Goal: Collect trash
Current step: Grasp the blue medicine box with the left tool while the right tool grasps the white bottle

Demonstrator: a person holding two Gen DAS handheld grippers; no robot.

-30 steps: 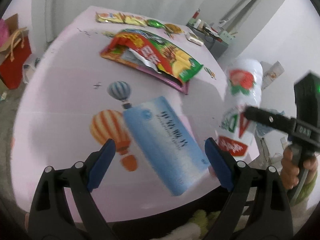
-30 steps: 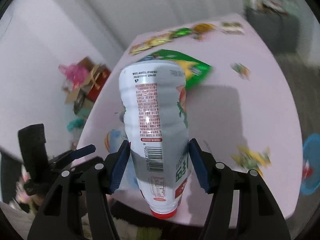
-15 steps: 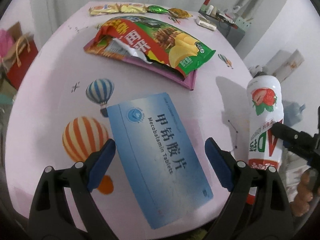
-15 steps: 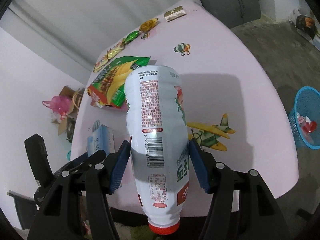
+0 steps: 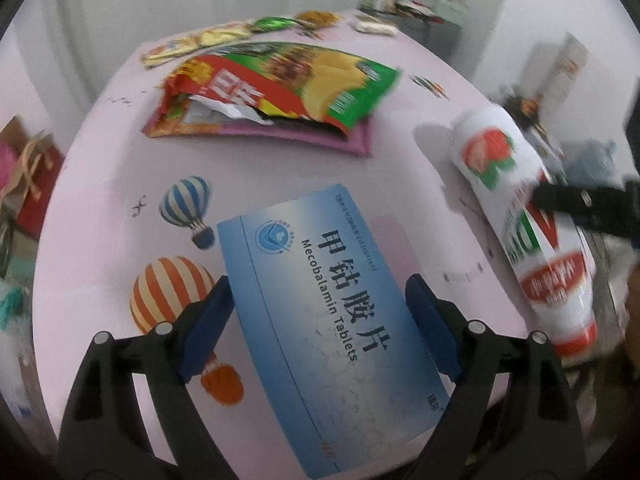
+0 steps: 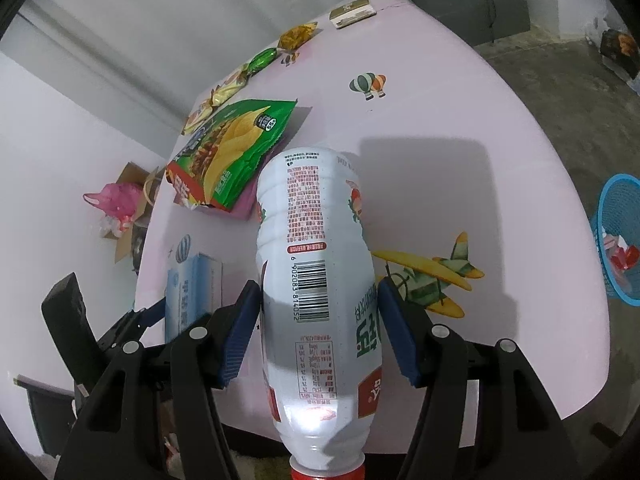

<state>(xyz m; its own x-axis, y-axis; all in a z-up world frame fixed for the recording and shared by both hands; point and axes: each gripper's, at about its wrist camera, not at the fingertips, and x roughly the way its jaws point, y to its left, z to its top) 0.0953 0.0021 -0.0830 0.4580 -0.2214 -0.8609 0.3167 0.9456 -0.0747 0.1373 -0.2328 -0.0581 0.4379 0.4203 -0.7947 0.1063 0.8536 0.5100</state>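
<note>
1. Between the left gripper (image 5: 318,322) pads: blue tablet box (image 5: 332,312) flat on the pink table (image 5: 100,184), jaws wide but closing, not yet pressing.
2. Clamped in the right gripper (image 6: 318,330): white drink bottle (image 6: 316,280), cap toward the camera, tilted downward.
3. Beyond both: chip bag (image 5: 280,84), awaiting collection.
4. Far right: blue basket (image 6: 620,236), probable destination.

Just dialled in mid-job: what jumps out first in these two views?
The white yogurt bottle clamped cap-down in the right gripper, over the pink table. Next, the blue tablet box lying flat between the closing left gripper jaws, pads not yet touching. Behind it lies a torn-open chip bag.
</note>
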